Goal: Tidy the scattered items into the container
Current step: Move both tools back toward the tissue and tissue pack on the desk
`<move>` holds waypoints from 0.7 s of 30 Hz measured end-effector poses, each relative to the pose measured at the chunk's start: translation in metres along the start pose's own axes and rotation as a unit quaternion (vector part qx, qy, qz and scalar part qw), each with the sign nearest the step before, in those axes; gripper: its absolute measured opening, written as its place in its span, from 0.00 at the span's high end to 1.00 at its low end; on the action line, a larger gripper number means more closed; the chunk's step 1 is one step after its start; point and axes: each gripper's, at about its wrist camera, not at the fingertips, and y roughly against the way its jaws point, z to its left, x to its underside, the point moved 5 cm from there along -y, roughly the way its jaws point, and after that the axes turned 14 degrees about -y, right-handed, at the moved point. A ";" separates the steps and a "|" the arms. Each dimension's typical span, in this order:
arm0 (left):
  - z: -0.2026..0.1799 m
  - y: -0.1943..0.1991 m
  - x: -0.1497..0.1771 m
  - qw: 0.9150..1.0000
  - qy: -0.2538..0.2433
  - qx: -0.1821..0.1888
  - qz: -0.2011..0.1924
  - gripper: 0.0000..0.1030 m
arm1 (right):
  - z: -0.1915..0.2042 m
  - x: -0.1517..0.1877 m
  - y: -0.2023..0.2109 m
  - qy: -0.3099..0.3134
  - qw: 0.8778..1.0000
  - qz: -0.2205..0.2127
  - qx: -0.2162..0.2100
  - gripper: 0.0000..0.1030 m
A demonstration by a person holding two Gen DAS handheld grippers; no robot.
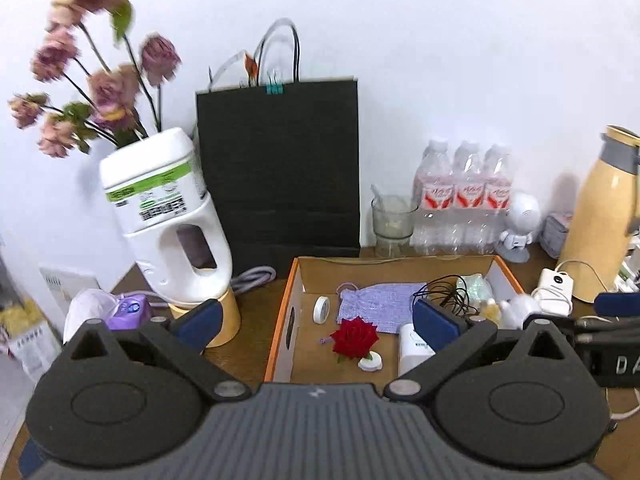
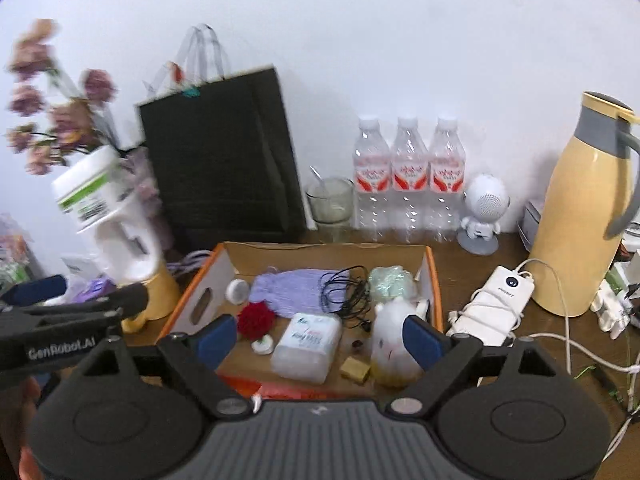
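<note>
Container: an open cardboard box with orange edges (image 2: 434, 276) sits on the brown wooden bench (image 2: 500, 256), in front of a black paper carrier bag (image 2: 224, 160).
Box contents, rear: a lilac knitted pouch (image 2: 288, 290) lies flat, with a tangle of thin black cable (image 2: 346, 290) on its right edge and a pale green crinkled packet (image 2: 390, 284) beside that.
Box contents, left: a small white roll of tape (image 1: 321, 309) stands near the left wall; a red rose head (image 1: 355, 336) lies in front of it, touching a small white round cap (image 1: 370, 363).
Box contents, front: a white rectangular plastic bottle with a printed label (image 2: 306, 346) lies on its side; a small tan block (image 2: 354, 368) lies between it and a white and yellowish cat-shaped bottle (image 2: 390, 344).
Beside the box: a white charger with wound cord (image 2: 496, 300) lies on the bench to the right, outside the box; a yellow jug with grey handle (image 2: 580, 220) stands further right.
Behind the box: three clear water bottles with red labels (image 2: 408, 176) and a glass cup (image 2: 330, 200) stand against the wall.
Left gripper (image 1: 316, 320): fingers spread wide, holding nothing, hanging above the box's near edge.
Right gripper (image 2: 320, 338): fingers spread wide, nothing pinched; the white bottle and cat-shaped bottle show between them, whether touched I cannot tell.
</note>
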 end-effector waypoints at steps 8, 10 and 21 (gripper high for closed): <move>-0.020 0.040 0.081 0.998 -0.003 0.008 -0.058 0.00 | -0.024 0.081 0.026 0.015 0.998 -0.067 -0.005 0.13; -0.025 0.044 0.107 0.999 -0.003 0.016 -0.042 0.00 | -0.031 0.102 0.034 0.007 0.997 -0.077 -0.002 0.12; -0.041 0.080 0.195 0.997 -0.039 0.060 -0.041 0.00 | -0.055 0.201 0.079 0.005 0.997 -0.081 0.016 0.10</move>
